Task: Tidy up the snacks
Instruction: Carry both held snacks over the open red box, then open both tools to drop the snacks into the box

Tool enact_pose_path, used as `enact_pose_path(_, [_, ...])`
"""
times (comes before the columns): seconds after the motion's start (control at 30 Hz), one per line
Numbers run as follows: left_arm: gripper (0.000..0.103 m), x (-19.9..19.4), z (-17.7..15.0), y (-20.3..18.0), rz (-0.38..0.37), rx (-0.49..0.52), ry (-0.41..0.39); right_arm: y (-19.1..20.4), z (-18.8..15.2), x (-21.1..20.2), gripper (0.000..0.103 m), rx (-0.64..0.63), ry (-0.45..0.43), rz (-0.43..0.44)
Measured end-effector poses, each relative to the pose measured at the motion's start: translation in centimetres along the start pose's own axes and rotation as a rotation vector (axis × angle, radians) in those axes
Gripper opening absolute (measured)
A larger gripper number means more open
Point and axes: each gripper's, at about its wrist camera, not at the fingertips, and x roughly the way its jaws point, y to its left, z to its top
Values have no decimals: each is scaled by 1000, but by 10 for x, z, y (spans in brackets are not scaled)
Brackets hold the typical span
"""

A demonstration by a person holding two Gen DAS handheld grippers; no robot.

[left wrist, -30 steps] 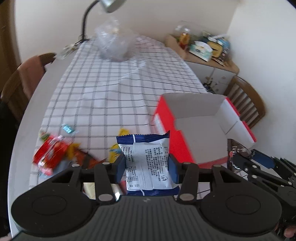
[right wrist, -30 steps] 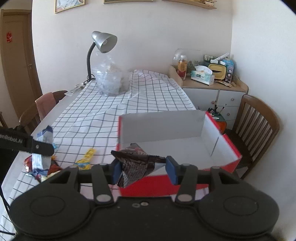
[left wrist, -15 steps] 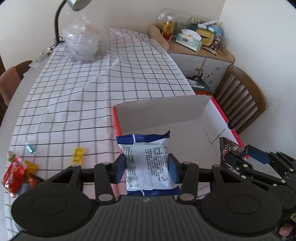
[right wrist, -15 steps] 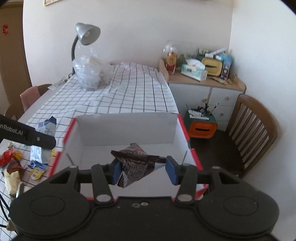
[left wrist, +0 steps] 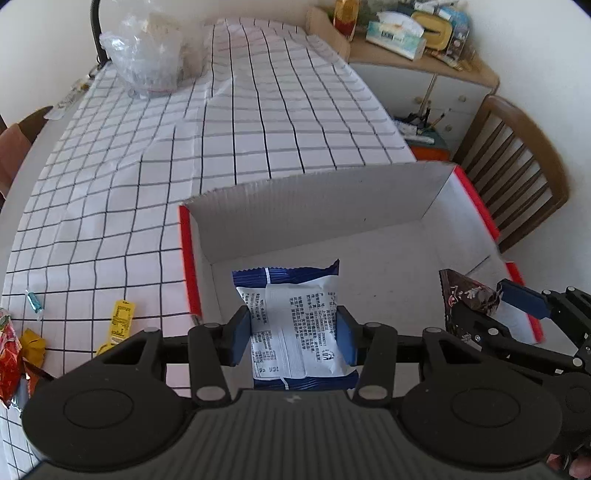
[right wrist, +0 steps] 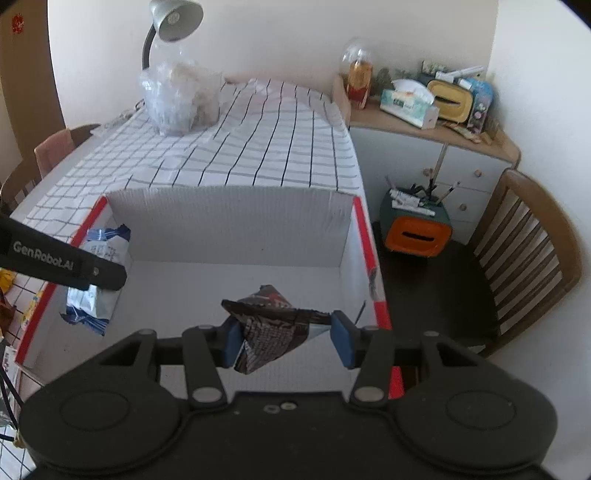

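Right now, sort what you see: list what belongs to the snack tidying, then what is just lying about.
Part of the job:
- blue-and-white snack packet, held by the left gripper
- dark snack packet, held by the right gripper
- red-and-white box
- loose snacks on the tablecloth

Just lying about:
- desk lamp
- clear plastic bag
- tissue box
- wooden chair
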Motion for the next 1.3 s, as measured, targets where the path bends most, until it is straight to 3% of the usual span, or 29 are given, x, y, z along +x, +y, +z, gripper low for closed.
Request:
enact_pose_path(0.37, [47, 45, -4, -7, 32, 31, 91, 16, -6, 39, 49, -63, 125, 36])
enact_pose_path(0.67, [48, 49, -6, -14, 31, 60, 102, 19, -14, 52, 49, -74, 199, 49])
enact_pose_path(0.8, [57, 43, -7, -12, 19, 47, 80, 16, -13, 48, 50, -58, 190, 54])
enact_pose_path(0.97, [60, 31, -12, -9, 6, 35, 45, 10, -15, 38, 54, -30, 156, 68])
enact_pose_path(1.07, [62, 22, -16, -8, -2, 24, 20, 6, -13, 30, 63, -3, 128, 72])
enact_pose_path(1.23, [62, -4, -21, -4, -28, 11, -42, 3, -10, 7, 68, 10, 61, 90])
enact_pose_path(1.3, [64, -16, -24, -3, -33, 4, -69, 4, -8, -3, 79, 18, 39, 101])
